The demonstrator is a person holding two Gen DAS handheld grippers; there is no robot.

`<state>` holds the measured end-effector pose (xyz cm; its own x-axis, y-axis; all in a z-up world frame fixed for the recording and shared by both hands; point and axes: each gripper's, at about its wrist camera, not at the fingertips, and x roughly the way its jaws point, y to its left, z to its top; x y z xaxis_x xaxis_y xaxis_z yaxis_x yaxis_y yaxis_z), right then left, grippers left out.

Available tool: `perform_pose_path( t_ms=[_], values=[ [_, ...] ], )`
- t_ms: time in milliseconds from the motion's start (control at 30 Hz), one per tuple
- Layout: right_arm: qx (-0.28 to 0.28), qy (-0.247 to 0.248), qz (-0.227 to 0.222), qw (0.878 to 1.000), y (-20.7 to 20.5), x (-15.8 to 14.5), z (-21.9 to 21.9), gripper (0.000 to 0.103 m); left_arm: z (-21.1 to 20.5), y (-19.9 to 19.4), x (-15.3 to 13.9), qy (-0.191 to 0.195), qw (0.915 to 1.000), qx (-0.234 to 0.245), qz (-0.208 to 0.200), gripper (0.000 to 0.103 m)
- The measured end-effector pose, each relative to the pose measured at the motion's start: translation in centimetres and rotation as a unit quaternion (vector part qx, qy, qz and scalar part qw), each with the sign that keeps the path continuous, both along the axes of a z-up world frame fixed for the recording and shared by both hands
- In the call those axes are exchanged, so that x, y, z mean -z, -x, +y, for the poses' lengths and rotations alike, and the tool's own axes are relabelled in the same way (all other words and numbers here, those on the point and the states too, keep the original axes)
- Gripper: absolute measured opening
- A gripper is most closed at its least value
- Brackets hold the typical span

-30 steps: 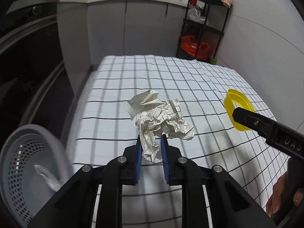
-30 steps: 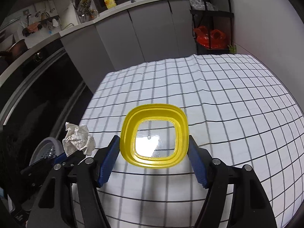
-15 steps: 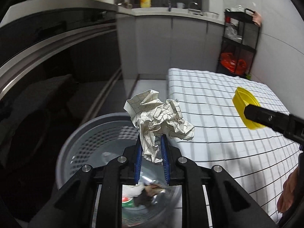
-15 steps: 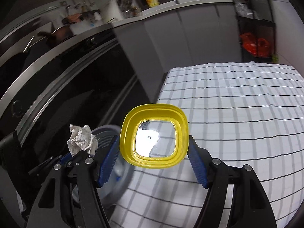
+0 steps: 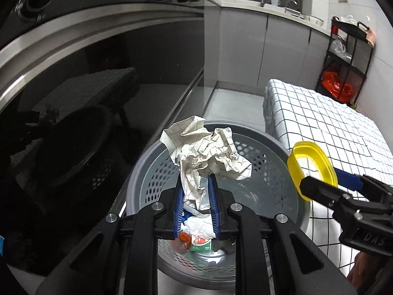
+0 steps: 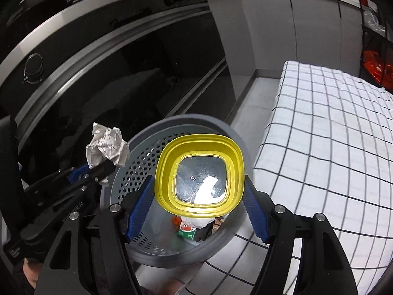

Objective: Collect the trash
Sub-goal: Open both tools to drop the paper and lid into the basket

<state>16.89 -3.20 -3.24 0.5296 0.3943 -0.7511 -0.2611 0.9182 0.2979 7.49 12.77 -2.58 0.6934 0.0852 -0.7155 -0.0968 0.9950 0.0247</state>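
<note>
My left gripper (image 5: 195, 191) is shut on a crumpled ball of grid-printed paper (image 5: 206, 152) and holds it above the open grey perforated trash basket (image 5: 152, 172). The paper also shows in the right wrist view (image 6: 106, 147). My right gripper (image 6: 196, 194) is shut on a yellow-rimmed clear plastic lid (image 6: 200, 174), held over the same basket (image 6: 132, 169). That lid shows at the right of the left wrist view (image 5: 310, 169). The basket holds several pieces of trash, among them a small green carton (image 5: 200, 243).
A table with a white black-grid cloth (image 5: 319, 123) stands right of the basket. A dark glossy oven front (image 5: 73, 86) runs along the left. A black shelf rack with a red bag (image 5: 336, 88) stands at the back right. Grey cabinets (image 5: 245, 49) are behind.
Both grippers have swung left from over the table to over the trash basket, carrying the paper ball and the yellow lid. Both grips are unchanged.
</note>
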Motion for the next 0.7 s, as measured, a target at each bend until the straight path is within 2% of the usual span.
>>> perform_pose_path(
  t_ms=[233, 300, 367, 400, 700],
  values=[
    [-0.012, -0.005, 0.0, 1.0, -0.6, 0.7, 0.8, 0.068, 0.7, 0.2, -0.1, -0.001, 0.9999, -0.008, -0.006, 0.022],
    [-0.014, -0.008, 0.0, 1.0, -0.7, 0.8, 0.8, 0.069, 0.7, 0.3, -0.3, 0.005, 0.9999, -0.005, -0.01, 0.031],
    [-0.011, -0.009, -0.005, 1.0, -0.8, 0.8, 0.7, 0.076, 0.9, 0.4, -0.4, 0.005, 0.9998, -0.008, -0.016, 0.061],
    [-0.009, -0.009, -0.007, 1.0, -0.6, 0.8, 0.6, 0.076, 1.0, 0.7, -0.6, 0.004, 0.9997, -0.01, -0.024, 0.066],
    [0.006, -0.01, -0.014, 1.0, -0.1, 0.4, 0.0, 0.076, 1.0, 1.1, -1.2, 0.004, 0.9991, -0.015, -0.039, 0.067]
  ],
)
